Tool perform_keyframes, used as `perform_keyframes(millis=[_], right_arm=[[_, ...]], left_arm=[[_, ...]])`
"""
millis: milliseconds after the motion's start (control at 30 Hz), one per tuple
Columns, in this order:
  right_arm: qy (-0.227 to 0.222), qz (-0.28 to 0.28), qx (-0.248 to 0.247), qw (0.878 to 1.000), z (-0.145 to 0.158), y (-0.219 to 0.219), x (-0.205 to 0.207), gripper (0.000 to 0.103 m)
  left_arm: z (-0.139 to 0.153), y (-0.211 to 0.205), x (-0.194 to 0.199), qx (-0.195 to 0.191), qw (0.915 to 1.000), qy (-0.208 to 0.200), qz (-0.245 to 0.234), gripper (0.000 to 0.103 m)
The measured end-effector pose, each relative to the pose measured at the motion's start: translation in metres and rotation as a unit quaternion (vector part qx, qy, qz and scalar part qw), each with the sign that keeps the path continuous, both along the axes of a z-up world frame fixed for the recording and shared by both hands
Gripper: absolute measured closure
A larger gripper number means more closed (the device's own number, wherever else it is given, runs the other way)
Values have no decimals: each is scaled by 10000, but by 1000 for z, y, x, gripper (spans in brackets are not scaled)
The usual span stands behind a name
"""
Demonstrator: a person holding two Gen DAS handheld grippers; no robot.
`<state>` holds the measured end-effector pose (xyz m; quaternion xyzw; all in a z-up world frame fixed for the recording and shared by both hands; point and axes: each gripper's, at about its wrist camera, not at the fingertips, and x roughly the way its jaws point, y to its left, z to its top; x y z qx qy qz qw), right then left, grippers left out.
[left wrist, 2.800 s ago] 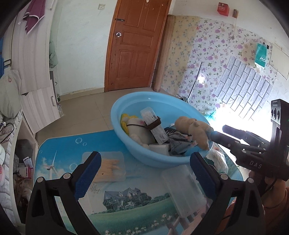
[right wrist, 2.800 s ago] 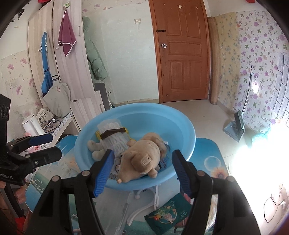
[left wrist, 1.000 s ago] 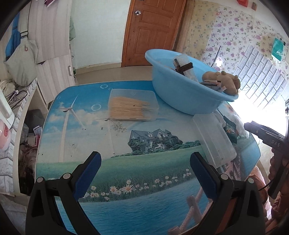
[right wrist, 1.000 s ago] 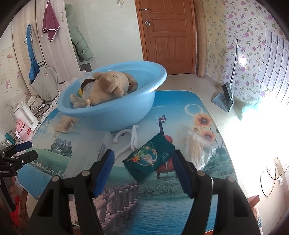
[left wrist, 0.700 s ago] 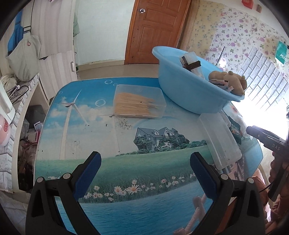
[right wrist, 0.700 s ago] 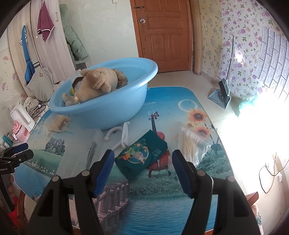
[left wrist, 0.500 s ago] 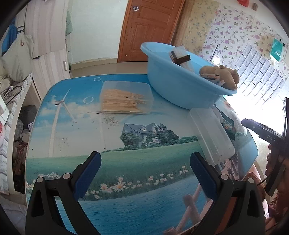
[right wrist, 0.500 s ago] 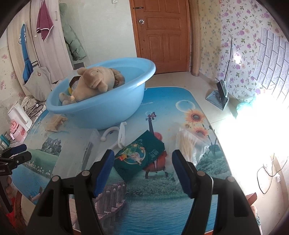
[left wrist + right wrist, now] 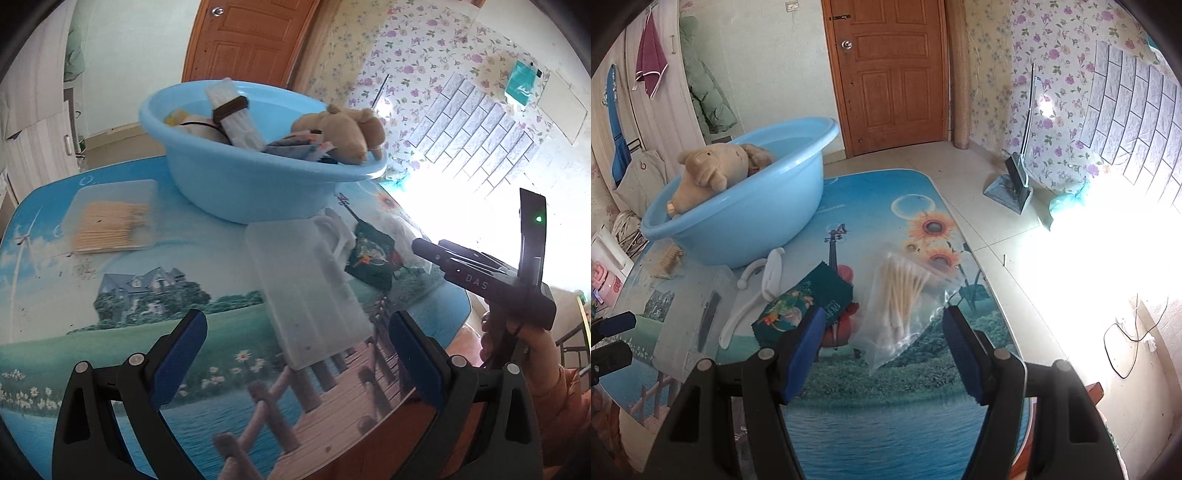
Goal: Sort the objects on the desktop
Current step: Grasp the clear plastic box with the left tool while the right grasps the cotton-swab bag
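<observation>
1. Left wrist: my left gripper point(image 9: 295, 354) is spread wide and empty over the clear plastic box point(image 9: 306, 291); I'd centre on its narrow width before closing.
2. Right wrist: my right gripper point(image 9: 882, 347) is apart, empty, above the cotton swab bag point(image 9: 897, 295), beside the green packet point(image 9: 805, 302); the blue basin point(image 9: 746, 218) waits behind.

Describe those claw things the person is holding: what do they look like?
Each gripper is black plastic with two angled fingers tipped with blue pads. The right gripper looks the same; seen from the side, its body bears white letters "DAS" and a green light. The hand holding it has an orange sleeve.
</observation>
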<state>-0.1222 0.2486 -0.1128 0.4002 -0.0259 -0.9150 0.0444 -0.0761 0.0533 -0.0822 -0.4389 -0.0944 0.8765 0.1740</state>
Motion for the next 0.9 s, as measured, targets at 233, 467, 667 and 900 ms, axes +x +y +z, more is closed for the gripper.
perform_keyframes(millis=[233,467,667,900], right_arm=[[-13,88,-61,9999,-7,5,-12,37],[-117,185,-173,9996,-17,9,-18,37],[-149,357,-110,9992,-18,3,-17,52],[-128,600,17,9981,-13,-11,-11,77]], left_arm=[[-13,37,-13,-274,9993,-195,-178,4],[-21,36,-15,-465,9986,-231,-102,7],[-23,32,-14,-560,9981,-182,-161,29],[-22,18,-5,-560,9983,-157,-98,31]])
